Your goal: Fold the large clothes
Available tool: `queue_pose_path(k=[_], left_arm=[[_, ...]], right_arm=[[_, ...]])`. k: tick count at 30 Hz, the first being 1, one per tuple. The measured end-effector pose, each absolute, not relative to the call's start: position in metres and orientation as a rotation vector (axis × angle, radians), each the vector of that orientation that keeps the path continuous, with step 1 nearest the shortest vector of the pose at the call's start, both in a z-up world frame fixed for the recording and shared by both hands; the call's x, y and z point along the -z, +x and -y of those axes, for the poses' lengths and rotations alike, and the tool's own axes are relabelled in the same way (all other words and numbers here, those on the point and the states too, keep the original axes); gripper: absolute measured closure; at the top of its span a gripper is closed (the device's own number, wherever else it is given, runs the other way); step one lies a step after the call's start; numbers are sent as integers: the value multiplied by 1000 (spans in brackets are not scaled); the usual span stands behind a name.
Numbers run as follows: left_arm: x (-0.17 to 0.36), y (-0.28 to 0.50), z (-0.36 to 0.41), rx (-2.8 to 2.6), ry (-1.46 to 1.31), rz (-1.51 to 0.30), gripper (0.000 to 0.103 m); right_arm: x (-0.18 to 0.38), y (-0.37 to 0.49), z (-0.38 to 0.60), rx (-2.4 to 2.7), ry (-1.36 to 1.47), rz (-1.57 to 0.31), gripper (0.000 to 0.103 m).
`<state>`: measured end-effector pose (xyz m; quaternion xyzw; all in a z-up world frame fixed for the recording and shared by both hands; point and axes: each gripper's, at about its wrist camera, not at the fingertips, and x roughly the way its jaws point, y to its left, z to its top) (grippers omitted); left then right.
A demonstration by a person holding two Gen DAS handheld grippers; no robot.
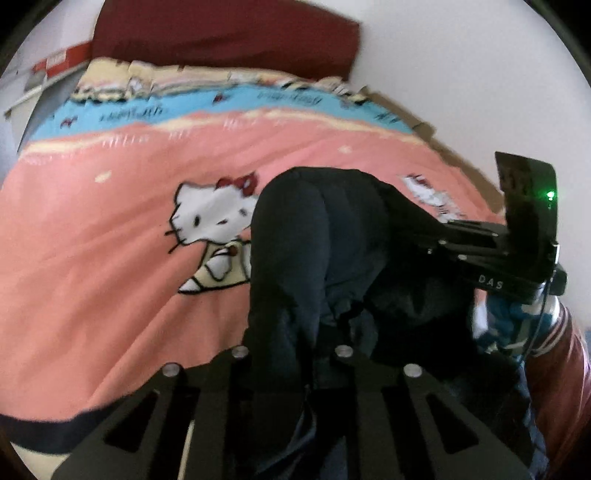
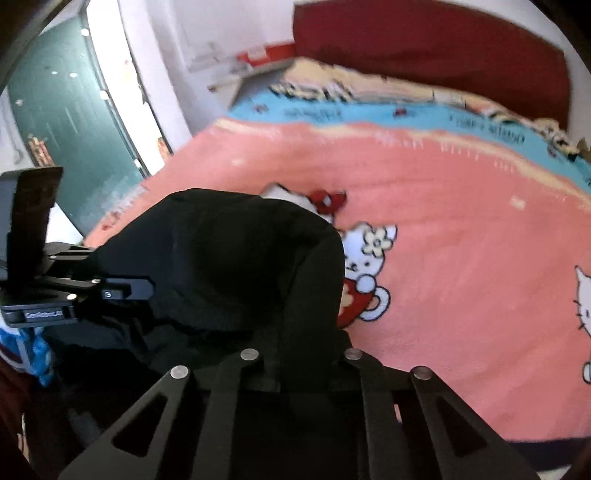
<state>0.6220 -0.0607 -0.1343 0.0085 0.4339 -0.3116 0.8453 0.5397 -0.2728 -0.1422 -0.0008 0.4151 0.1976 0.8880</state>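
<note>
A large black garment (image 1: 317, 236) is bunched on the pink Hello Kitty blanket (image 1: 110, 295) of the bed. My left gripper (image 1: 291, 354) is shut on a fold of it, the cloth running down between the jaws. In the right wrist view the same garment (image 2: 229, 258) rises in a mound, and my right gripper (image 2: 301, 356) is shut on its near edge. Each gripper shows in the other's view: the right one (image 1: 436, 225) at the garment's right side, the left one (image 2: 147, 288) at its left side.
The blanket (image 2: 461, 258) has a blue band and a dark red headboard (image 1: 229, 33) at the far end. A white wall runs along the bed's right side. A green glass door (image 2: 62, 122) stands beyond the bed's left side. My sleeved arm (image 1: 546, 343) is at the right.
</note>
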Motion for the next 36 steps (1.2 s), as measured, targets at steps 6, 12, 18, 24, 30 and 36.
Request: queue_pose_path(k=[6, 12, 18, 24, 30, 36], left_arm=[[108, 541, 51, 724, 64, -815, 92], [106, 466, 46, 735, 117, -778, 92], [108, 401, 40, 736, 160, -779, 93], [113, 344, 36, 728, 231, -773, 93], [114, 311, 29, 725, 247, -751, 93], [133, 296, 14, 702, 198, -747, 93]], right_arm=[[107, 462, 268, -459, -23, -748, 93], [97, 379, 265, -489, -24, -689, 94], [100, 302, 258, -512, -13, -671, 94], [103, 250, 253, -547, -43, -698, 94], [109, 207, 247, -585, -61, -717, 94], [130, 186, 236, -613, -62, -742, 94]])
